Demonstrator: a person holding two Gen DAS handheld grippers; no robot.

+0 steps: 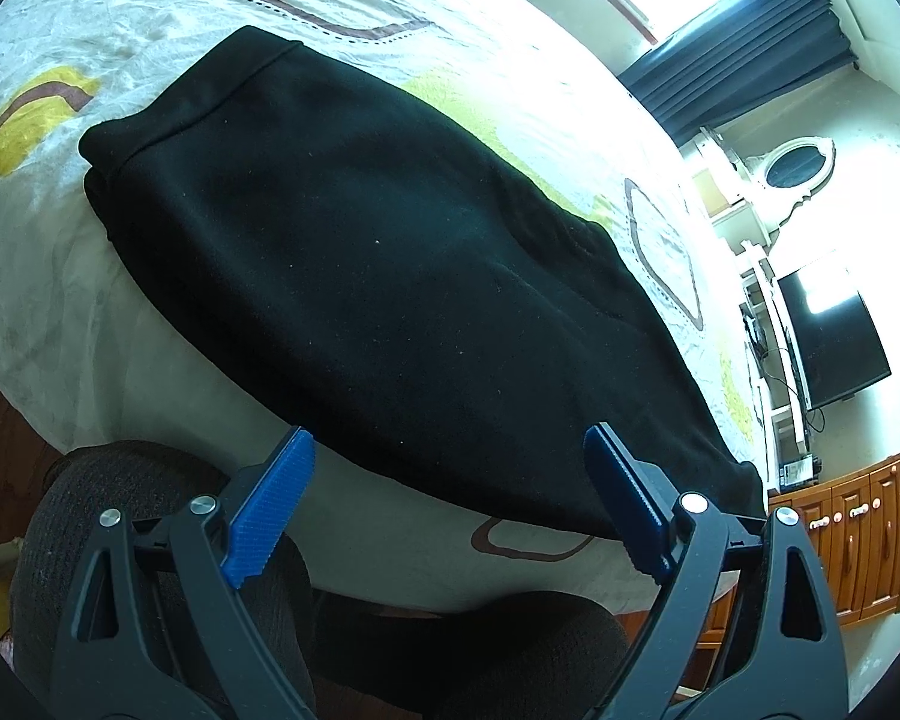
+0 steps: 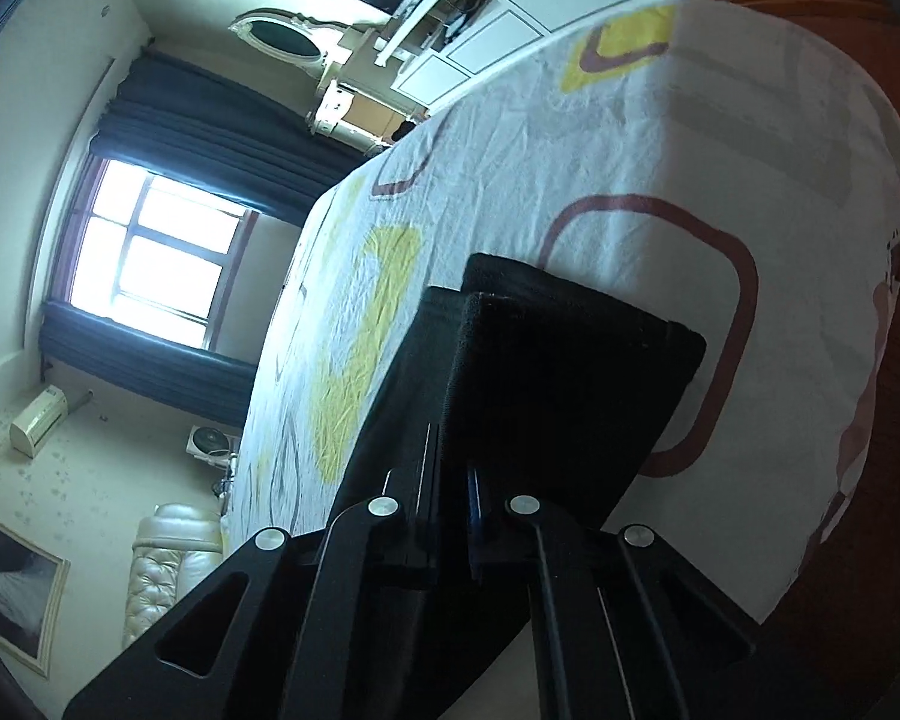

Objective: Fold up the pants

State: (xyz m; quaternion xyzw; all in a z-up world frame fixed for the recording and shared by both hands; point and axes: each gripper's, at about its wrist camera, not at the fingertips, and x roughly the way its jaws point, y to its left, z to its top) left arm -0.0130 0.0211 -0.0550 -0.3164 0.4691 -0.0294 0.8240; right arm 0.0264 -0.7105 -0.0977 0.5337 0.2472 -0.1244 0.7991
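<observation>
Daylight from window (image 2: 150, 252) at left of right wrist view; panes blown out white. Same glare washes upper right of left wrist view, bleaching bedsheet (image 1: 540, 78) and wall. Black pants (image 1: 360, 276) read as near-featureless dark mass, lint specks only detail. Right wrist view dimmer, foreground in shadow, sheet shaded at right. Heavy fisheye bending at edges, black vignette in corners. Slight softness toward rims; centres sharp.

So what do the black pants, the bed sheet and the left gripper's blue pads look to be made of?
Black pants: soft matte knit, probably fleece; it holds pale lint specks.
Bed sheet: thin woven cloth, likely cotton; fine creases, printed shapes.
Blue pads on the left gripper: ribbed plastic or rubber; hard to tell which.
</observation>
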